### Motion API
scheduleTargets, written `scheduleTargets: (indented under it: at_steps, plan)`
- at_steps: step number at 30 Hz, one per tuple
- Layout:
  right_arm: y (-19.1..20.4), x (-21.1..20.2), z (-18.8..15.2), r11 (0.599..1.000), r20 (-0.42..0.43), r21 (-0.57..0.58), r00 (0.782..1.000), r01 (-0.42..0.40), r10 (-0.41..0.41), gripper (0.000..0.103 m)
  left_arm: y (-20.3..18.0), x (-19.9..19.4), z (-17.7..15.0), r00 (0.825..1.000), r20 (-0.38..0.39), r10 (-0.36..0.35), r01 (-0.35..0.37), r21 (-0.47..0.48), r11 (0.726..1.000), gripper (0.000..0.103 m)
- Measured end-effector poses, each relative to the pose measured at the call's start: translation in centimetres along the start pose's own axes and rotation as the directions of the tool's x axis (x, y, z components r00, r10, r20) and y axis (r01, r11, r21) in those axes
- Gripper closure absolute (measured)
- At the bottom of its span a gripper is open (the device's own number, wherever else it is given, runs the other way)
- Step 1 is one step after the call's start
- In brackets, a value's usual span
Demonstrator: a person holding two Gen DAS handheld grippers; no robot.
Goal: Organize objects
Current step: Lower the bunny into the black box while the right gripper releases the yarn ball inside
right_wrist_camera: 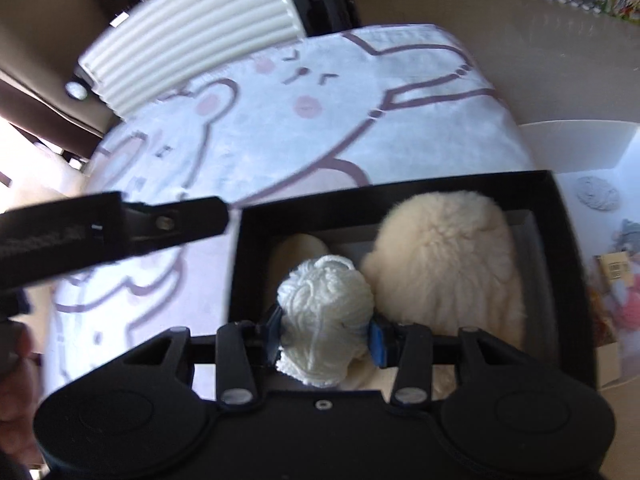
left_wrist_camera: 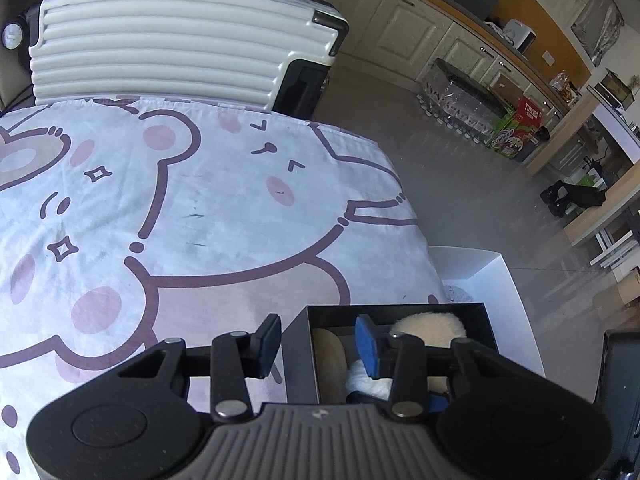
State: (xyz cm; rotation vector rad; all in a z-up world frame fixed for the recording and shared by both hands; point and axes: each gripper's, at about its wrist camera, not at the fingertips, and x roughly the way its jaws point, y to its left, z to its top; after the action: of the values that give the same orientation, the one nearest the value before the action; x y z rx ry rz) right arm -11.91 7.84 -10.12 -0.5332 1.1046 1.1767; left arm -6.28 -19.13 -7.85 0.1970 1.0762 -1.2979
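Observation:
A black box sits at the right edge of a bear-print cloth. It holds a fluffy cream piece and a flat beige piece. My right gripper is shut on a white yarn ball and holds it over the box's near left part. My left gripper straddles the box's left wall. One pad is against the outside and the other is inside by the beige piece. In the right wrist view, one of its fingers reaches the box's far left corner.
A white ribbed suitcase stands behind the cloth. To the right of the black box, an open white box holds a grey yarn ball and small items. Tiled floor and cabinets lie beyond. A person's hand shows at the left edge.

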Motion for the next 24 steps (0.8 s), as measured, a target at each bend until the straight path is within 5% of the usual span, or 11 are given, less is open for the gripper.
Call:
scheduleTargets:
  at_steps: [4, 10, 24]
  plan:
    - [-1.3, 0.0, -0.3, 0.995, 0.025, -0.006, 0.995, 0.102, -0.102, 0.059, -0.1, 0.6, -0.2, 1.000, -0.022, 0.008, -0.007, 0.017, 1.000, 0.061]
    - [-2.0, -1.0, -0.3, 0.999, 0.070, 0.027, 0.997, 0.021, -0.022, 0.043, -0.4, 0.9, -0.6, 0.999, -0.035, 0.018, -0.017, 0.035, 0.999, 0.061]
    - [-1.8, -5.6, -0.6, 0.997, 0.140, 0.028, 0.987, 0.072, -0.075, 0.045, -1.1, -0.9, -1.4, 0.996, -0.032, 0.087, -0.083, 0.100, 0.992, 0.059]
